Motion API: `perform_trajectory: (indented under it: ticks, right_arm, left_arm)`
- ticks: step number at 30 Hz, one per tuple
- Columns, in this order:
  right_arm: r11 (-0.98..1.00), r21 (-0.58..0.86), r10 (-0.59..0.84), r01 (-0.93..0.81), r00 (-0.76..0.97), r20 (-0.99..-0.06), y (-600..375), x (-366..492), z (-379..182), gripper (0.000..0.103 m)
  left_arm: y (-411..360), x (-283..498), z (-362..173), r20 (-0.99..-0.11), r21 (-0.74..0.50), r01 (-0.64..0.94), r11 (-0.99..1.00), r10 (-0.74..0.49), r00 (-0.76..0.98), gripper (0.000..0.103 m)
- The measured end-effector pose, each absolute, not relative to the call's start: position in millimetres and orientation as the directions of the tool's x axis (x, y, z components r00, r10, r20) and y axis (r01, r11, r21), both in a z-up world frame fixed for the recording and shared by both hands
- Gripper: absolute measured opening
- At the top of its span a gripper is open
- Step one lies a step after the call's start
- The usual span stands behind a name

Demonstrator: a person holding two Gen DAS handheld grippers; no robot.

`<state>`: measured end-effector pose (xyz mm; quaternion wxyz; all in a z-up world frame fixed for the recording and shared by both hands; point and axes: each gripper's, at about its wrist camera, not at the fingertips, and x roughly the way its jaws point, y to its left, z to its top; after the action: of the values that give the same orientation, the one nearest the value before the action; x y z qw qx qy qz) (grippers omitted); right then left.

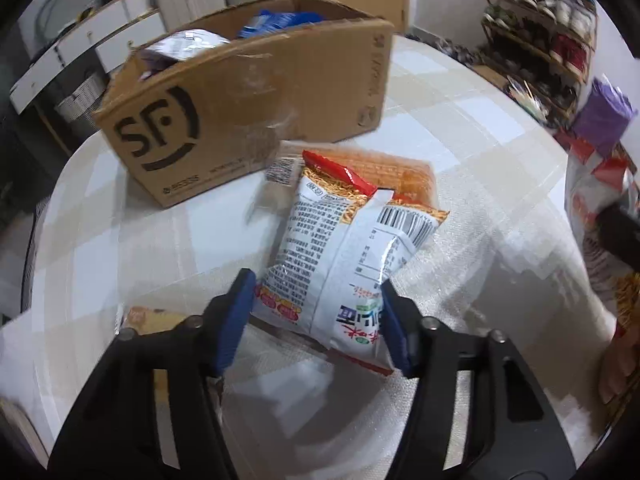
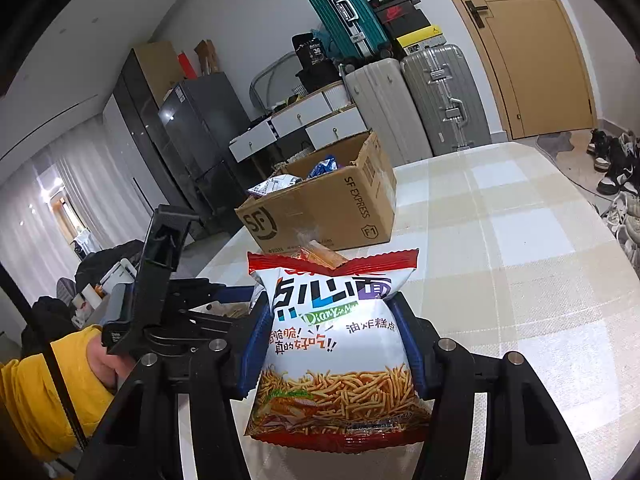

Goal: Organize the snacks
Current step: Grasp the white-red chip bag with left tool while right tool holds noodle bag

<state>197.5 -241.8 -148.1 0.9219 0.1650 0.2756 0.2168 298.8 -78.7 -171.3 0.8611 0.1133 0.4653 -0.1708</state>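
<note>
- A noodle bag [image 2: 334,344] is held upright above the tabletop [image 2: 520,264], pinched between the right gripper's [image 2: 332,340] fingers.
- A second bag [image 1: 344,256], back side up, is squeezed between the left gripper's [image 1: 320,320] fingers, above an orange pack [image 1: 408,176].
- Beyond them stands an open box [image 1: 248,120] with snacks inside.

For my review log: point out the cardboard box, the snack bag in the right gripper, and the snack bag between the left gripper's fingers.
cardboard box [image 2: 320,216], right wrist view, front wall.
right gripper's snack bag [image 2: 332,344], right wrist view, printed front.
left gripper's snack bag [image 1: 340,248], left wrist view, back panel.
</note>
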Motion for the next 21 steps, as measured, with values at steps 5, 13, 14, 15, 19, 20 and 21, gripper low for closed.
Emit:
perform_trajectory:
  ticks: [5, 13, 14, 15, 19, 20, 21]
  right_arm:
    - [0.857, 0.417, 0.484, -0.303, 0.753, -0.446, -242, 199, -151, 0.058]
    - [0.871, 0.382, 0.462, -0.308, 0.776, -0.429, -236, 193, -146, 0.058]
    - [0.872, 0.372, 0.466, -0.319, 0.775, -0.427, -233, 192, -145, 0.058]
    - [0.869, 0.363, 0.474, -0.335, 0.774, -0.419, -230, 189, -142, 0.058]
    - [0.849, 0.377, 0.511, -0.371, 0.761, -0.4, -221, 178, -129, 0.058]
    - [0.848, 0.375, 0.512, -0.375, 0.762, -0.397, -218, 173, -125, 0.058]
    - [0.844, 0.379, 0.518, -0.38, 0.762, -0.388, -214, 167, -120, 0.058]
  left_arm:
    - [-62, 282, -156, -0.822, -0.002, 0.373, 0.928, -0.214, 0.528, 0.05]
    - [-26, 222, -113, -0.77, -0.054, 0.289, 0.956, -0.224, 0.598, 0.05]
    - [-22, 214, -108, -0.758, -0.07, 0.282, 0.957, -0.235, 0.608, 0.05]
    - [-15, 204, -100, -0.745, -0.087, 0.278, 0.957, -0.248, 0.62, 0.05]
    - [-1, 173, -80, -0.703, -0.091, 0.244, 0.966, -0.235, 0.671, 0.05]
    - [3, 167, -75, -0.696, -0.113, 0.238, 0.965, -0.248, 0.674, 0.05]
    - [9, 161, -71, -0.69, -0.138, 0.229, 0.963, -0.26, 0.676, 0.05]
